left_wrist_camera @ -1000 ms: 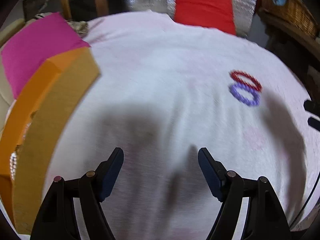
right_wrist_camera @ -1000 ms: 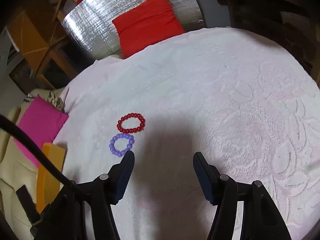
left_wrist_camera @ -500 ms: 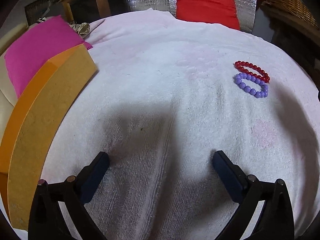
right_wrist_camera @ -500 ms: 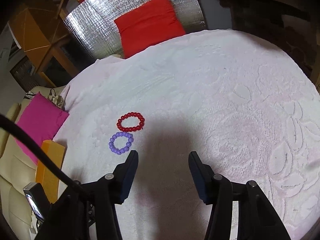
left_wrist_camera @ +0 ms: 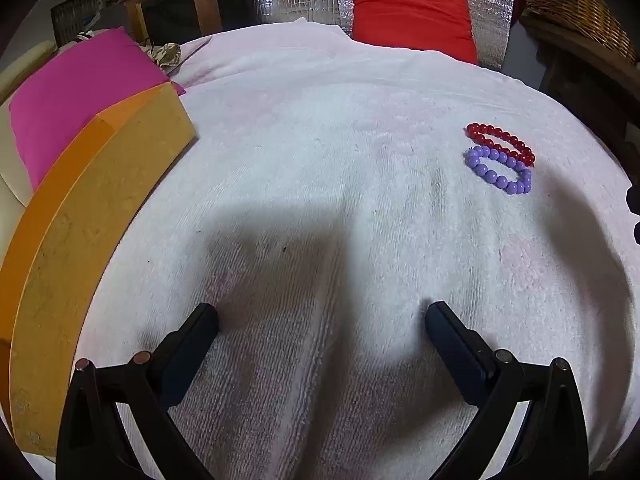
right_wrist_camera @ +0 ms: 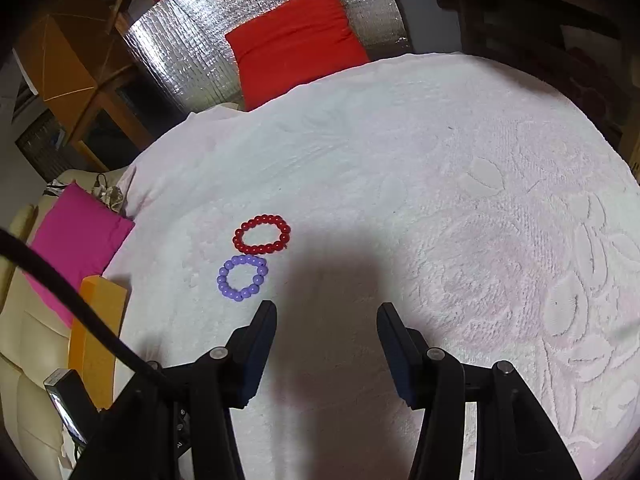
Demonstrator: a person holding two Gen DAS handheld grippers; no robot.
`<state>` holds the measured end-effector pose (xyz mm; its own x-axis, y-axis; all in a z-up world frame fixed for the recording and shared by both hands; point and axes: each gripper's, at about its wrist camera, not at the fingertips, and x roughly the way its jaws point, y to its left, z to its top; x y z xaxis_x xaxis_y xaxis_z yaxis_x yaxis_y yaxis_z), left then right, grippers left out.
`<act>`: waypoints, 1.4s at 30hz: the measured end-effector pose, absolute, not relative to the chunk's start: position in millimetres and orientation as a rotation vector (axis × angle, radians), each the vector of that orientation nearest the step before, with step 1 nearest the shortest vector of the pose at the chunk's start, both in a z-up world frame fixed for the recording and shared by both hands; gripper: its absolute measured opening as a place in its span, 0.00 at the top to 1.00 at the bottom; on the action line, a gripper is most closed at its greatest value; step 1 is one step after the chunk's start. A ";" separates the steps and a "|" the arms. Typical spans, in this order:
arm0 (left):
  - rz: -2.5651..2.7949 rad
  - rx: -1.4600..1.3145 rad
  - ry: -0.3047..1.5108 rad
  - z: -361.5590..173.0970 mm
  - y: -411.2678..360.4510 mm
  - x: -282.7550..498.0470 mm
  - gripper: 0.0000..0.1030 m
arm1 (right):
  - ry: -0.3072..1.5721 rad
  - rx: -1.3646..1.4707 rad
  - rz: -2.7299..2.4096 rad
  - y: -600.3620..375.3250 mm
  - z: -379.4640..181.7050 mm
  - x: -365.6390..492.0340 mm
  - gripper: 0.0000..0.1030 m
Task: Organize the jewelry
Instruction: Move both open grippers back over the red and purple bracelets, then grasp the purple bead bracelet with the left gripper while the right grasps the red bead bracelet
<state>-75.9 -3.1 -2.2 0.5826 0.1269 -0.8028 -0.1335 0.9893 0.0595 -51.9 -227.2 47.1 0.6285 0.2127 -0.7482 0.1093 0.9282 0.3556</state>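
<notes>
**2 bead bracelets on the cloth, both claws empty**

Purple bracelet (right_wrist_camera: 242, 277) lies flat on the white cloth (right_wrist_camera: 440, 200) that covers the worktop, left of centre in the right wrist view, just above the tip of that claw's left finger. Red bracelet (right_wrist_camera: 262, 234) sits right behind it, near but apart in this view; in the left wrist view the 2 rings look touching or overlapped at upper right, so can't settle which. Both are loose closed loops, laid side by side, probably so each can be picked singly.

Right claw (right_wrist_camera: 326, 312) hangs over the cloth, jaws half spread with nothing between them, released. It points a bit right of the beads; likely needs a shift left to straddle the purple ring.

Left claw (left_wrist_camera: 322, 316) has just been opening its jaws and now stands fully spread, nothing between them, only bare cloth below. Bracelets are well apart from it, upper right of its frame.

Orange box (left_wrist_camera: 92, 216) runs along the left edge of the left wrist view, top toward the camera's left; probably the destination, inside not visible. Pink cushion (left_wrist_camera: 80, 92) behind it, red cushion (right_wrist_camera: 296, 36) at far edge.

Sorting not yet started, judging by the layout.
</notes>
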 end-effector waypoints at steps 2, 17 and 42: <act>0.146 -0.001 0.935 -1.7 -3.0 -76.8 0.00 | 0.892 0.383 0.061 -225.3 47.4 -52.7 0.46; 0.143 0.070 0.940 4.1 -9.2 -73.6 0.00 | 0.874 0.384 0.060 -225.1 51.8 -48.2 0.46; -0.076 0.009 0.885 32.0 -82.1 6.2 0.00 | 0.858 0.416 -0.020 -265.2 50.0 -21.2 0.46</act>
<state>6.2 -82.1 32.0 0.6310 -0.0625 -0.7733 0.0696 0.9973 -0.0237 -21.2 -265.2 50.0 0.6585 0.1486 -0.7378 0.1825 0.9195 0.3481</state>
